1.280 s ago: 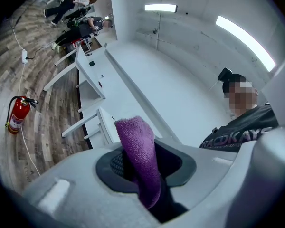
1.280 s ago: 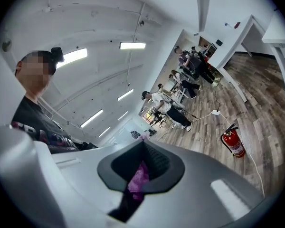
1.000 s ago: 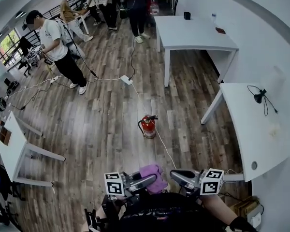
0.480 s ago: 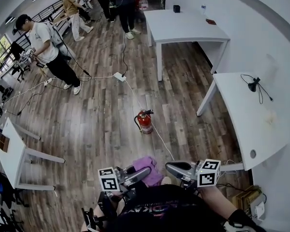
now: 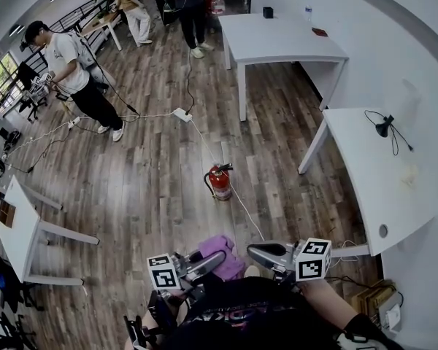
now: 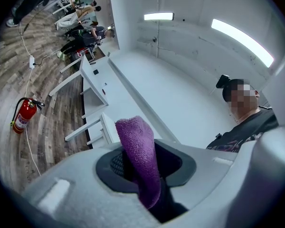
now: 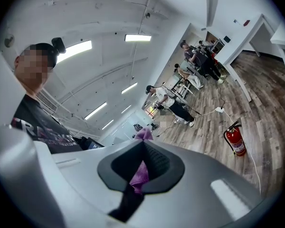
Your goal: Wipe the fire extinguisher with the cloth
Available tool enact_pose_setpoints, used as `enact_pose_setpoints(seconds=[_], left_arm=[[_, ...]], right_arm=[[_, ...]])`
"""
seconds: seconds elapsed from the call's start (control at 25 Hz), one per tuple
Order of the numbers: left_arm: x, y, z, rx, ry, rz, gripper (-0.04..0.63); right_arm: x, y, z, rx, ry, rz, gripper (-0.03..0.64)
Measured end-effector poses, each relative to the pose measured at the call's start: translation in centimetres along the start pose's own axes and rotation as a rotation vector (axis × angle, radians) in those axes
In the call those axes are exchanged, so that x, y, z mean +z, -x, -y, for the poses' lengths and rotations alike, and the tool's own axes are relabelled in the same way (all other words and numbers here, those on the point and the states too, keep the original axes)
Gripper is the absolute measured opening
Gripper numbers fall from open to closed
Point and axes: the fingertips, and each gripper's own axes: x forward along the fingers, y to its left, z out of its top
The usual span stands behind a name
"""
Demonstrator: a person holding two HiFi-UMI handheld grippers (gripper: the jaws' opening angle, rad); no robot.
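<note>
Head view: fire extinguisher (image 5: 220,182) stands upright on the wooden floor (image 5: 153,195) at frame centre, with a white cable (image 5: 246,216) running just past its base; nothing touches it. Cloth (image 5: 220,251), purple, sits at lower centre between the left gripper (image 5: 217,259) and the right gripper (image 5: 254,251). Both are held close to the person's body and well apart from the extinguisher. White tables (image 5: 285,42) at upper right and right edge, other people at upper left; none bear on the task. Left gripper view: jaws clamped on a thick fold of the cloth (image 6: 138,160), which sticks up past the pads; extinguisher (image 6: 23,117) small at the left edge, on the floor. Right gripper view: jaws pressed together, with a thin strip of the cloth (image 7: 139,174) pinched in the slot and a tuft showing beyond the tips; extinguisher (image 7: 235,141) at the right, upright, well off. Progress, as judged: cloth is in hand, taken by both tools, but no wiping has begun, since cloth and cylinder are nowhere near contact. Left to do: close the gap, bring the cloth down to the body of the extinguisher, rub over its surface
</note>
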Motion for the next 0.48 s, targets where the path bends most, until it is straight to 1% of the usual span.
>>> enact_pose_setpoints(seconds=[0.12, 0.48], left_arm=[[0.12, 0.17, 0.11, 0.001, -0.001, 0.01, 0.089], [-0.37, -0.64, 0.04, 0.0, 0.005, -0.007, 0.089]], right_arm=[[-0.23, -0.15, -0.08, 0.01, 0.02, -0.012, 0.003], [-0.51, 0.77, 0.2, 0.004, 0.003, -0.002, 0.003]])
